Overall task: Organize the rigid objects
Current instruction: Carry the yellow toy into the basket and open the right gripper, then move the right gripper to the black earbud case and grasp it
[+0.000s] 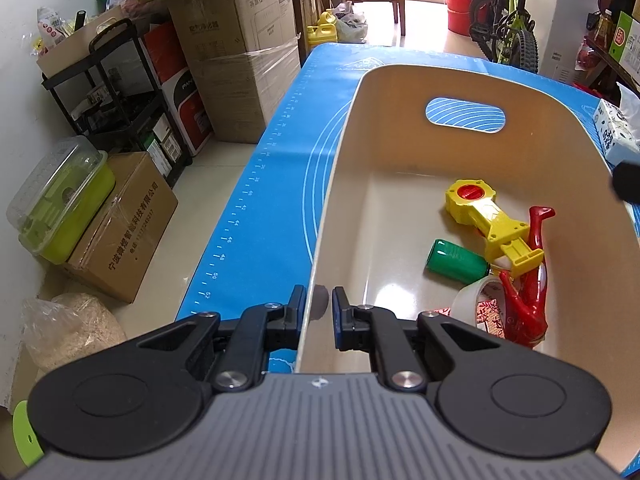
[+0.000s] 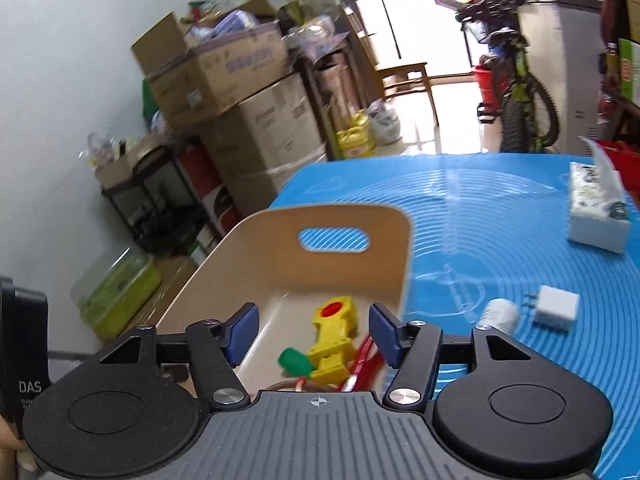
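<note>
A beige bin (image 1: 400, 140) stands on the blue mat (image 1: 280, 160). My left gripper (image 1: 319, 304) is shut on the bin's near left wall, one finger outside and one inside. In the bin lie a yellow toy (image 1: 492, 220), a green cylinder (image 1: 456, 261), a red toy (image 1: 524, 312) and a tape roll (image 1: 476, 300). My right gripper (image 2: 313, 316) hangs open over the near end of the bin (image 2: 352, 220), nothing between its pads. Below it lie the yellow toy (image 2: 332, 344) and the green cylinder (image 2: 294, 362).
On the mat (image 2: 500, 208) right of the bin lie a white charger (image 2: 556, 308) and a small white cylinder (image 2: 500, 314), with a tissue pack (image 2: 596, 212) farther back. Cardboard boxes (image 1: 240, 40) and a black shelf (image 1: 116, 92) line the floor to the left.
</note>
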The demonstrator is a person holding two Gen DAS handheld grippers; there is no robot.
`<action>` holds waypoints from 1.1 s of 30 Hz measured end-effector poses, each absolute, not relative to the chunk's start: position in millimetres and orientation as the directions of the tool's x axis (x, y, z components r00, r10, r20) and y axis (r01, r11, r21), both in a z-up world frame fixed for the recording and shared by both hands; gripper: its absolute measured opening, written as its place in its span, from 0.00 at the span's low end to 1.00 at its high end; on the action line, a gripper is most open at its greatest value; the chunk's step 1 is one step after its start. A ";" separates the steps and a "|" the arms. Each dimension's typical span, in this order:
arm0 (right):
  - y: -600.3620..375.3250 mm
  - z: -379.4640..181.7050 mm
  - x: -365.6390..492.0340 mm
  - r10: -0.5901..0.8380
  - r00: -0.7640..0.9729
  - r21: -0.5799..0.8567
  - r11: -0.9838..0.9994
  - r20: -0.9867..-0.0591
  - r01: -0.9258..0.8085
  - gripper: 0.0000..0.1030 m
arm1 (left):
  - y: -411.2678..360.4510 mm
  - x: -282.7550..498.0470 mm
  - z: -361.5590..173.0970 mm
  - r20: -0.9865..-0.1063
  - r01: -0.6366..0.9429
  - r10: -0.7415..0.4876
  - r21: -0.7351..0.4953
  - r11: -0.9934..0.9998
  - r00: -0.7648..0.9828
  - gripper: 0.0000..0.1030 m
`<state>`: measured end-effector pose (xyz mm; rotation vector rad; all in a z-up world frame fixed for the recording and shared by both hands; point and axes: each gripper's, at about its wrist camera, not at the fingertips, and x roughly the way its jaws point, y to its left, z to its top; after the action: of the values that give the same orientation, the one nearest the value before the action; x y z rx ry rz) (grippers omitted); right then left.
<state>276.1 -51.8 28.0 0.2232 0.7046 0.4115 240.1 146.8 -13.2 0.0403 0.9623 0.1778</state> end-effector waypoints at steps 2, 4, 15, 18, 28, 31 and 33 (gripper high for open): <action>-62.3 30.2 277.6 0.422 0.704 0.339 0.902 -0.571 -0.266 0.73 | 147.1 240.3 -13.6 -0.813 -0.133 0.169 0.114 0.985 0.558 0.15; -69.9 32.0 278.6 0.397 0.725 0.328 0.912 -0.562 -0.245 0.76 | 147.4 240.3 -13.8 -0.813 -0.135 0.170 0.113 0.984 0.557 0.15; -124.9 13.2 288.9 0.205 0.781 0.198 0.974 -0.590 -0.107 0.97 | 147.5 240.7 -12.8 -0.814 -0.140 0.169 0.109 0.984 0.556 0.15; -136.3 -0.7 294.3 0.158 0.763 0.164 0.984 -0.626 -0.069 0.97 | 147.9 241.1 -12.0 -0.814 -0.144 0.172 0.109 0.984 0.555 0.15; -142.2 -44.1 298.2 0.125 0.702 0.116 0.991 -0.701 -0.060 0.97 | 147.4 242.5 -13.1 -0.812 -0.150 0.184 0.120 0.981 0.554 0.15; -138.9 -54.6 298.6 0.122 0.685 0.109 0.992 -0.718 -0.063 0.97 | 147.3 242.3 -13.2 -0.812 -0.150 0.185 0.121 0.981 0.553 0.15; -137.1 -61.9 300.5 0.121 0.671 0.116 0.992 -0.731 -0.053 0.97 | 147.4 242.1 -13.3 -0.812 -0.150 0.184 0.120 0.981 0.554 0.15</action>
<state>300.5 -137.1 -61.9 0.0872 0.8293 0.0979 242.1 147.4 -13.3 0.0381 0.9638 0.1976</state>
